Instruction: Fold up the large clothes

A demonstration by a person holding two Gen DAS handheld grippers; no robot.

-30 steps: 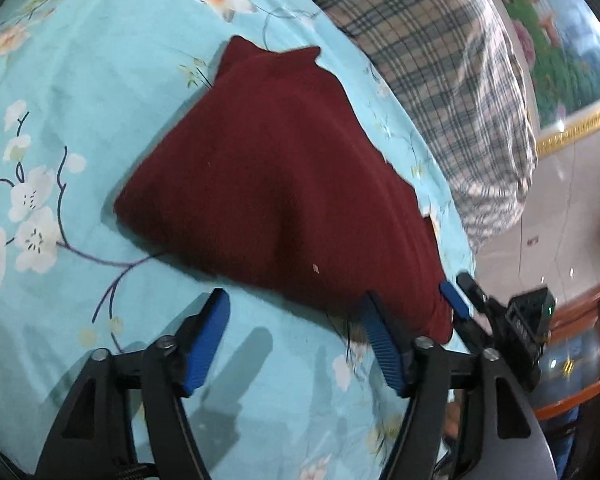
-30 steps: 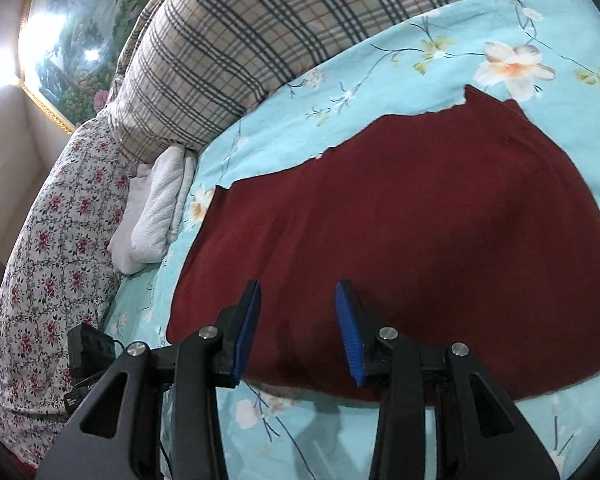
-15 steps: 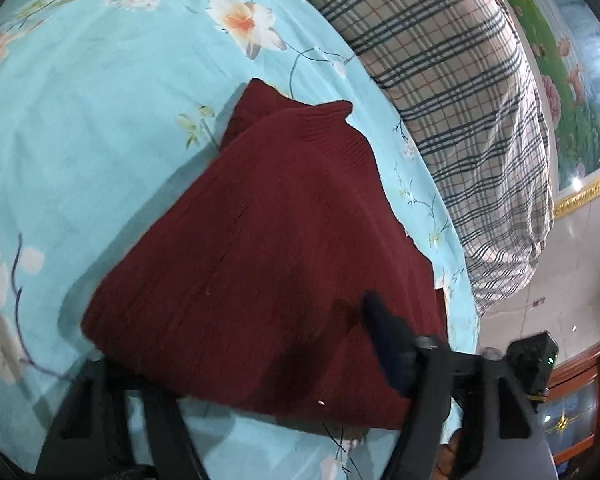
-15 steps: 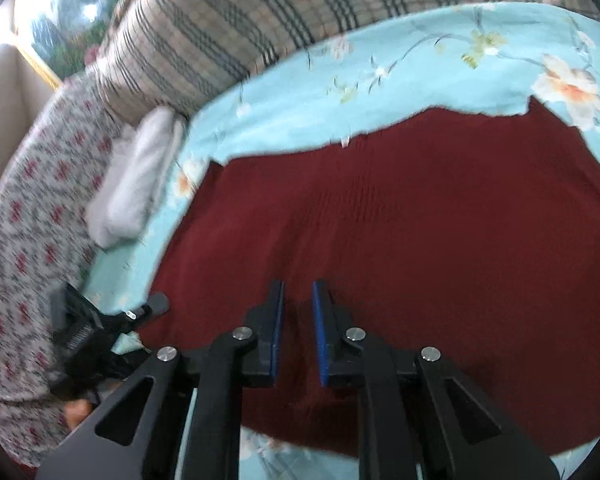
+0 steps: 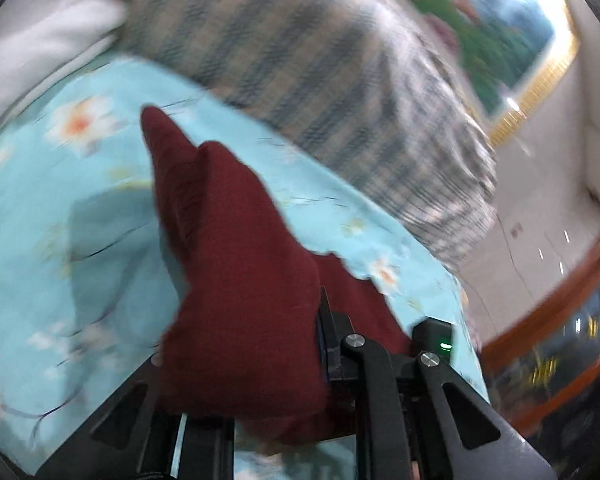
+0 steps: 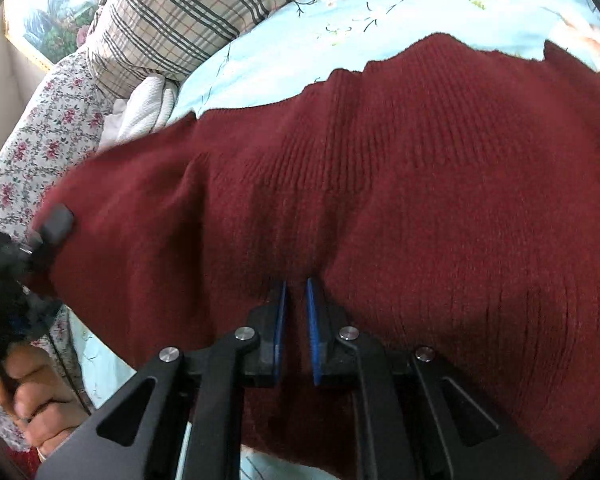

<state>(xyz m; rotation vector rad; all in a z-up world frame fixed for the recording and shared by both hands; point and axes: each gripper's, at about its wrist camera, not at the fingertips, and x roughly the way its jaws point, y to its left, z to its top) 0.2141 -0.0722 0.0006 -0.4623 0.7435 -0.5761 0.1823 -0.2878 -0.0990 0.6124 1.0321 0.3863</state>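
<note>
We see the dark red knitted sweater (image 6: 400, 184) lying on the light blue floral bedsheet (image 6: 284, 40), both grippers' jaws closing on its near edge: right gripper (image 6: 296, 308), left gripper (image 5: 244, 344). A checked pillow (image 6: 188, 12) lies beyond. Only the left wrist view shows the wooden cabinet (image 5: 560, 352).

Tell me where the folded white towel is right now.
The white towel lies at the upper left of the right wrist view, on the blue floral sheet, tucked between the plaid pillow and the floral pillow, just beyond the maroon sweater's far edge.
</note>
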